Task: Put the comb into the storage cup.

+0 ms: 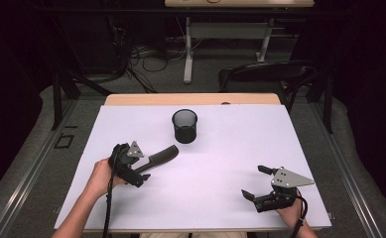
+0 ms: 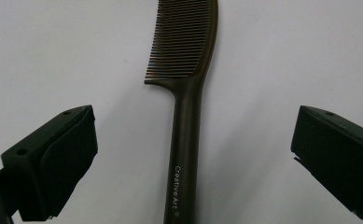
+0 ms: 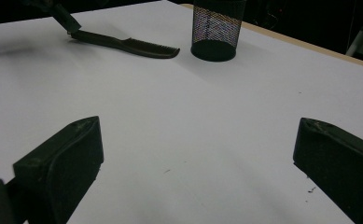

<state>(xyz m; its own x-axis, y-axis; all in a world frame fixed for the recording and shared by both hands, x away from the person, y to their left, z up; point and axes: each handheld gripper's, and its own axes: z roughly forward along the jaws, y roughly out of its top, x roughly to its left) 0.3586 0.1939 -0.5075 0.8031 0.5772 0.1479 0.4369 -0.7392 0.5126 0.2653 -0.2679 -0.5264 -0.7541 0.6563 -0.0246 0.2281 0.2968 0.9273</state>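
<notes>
Left gripper view looks straight down on a dark brown comb (image 2: 184, 140) lying flat on the white table (image 2: 53, 51): a slim smooth handle printed "Creative Art", widening into a curved head of fine close teeth. The left gripper (image 2: 193, 154) straddles the handle, jaws wide apart and touching nothing. Just beyond the comb's toothed end stands a round black mesh cup (image 1: 185, 126), upright. The right gripper (image 1: 261, 182) rests well apart, near the table's front right, jaws spread wide.
</notes>
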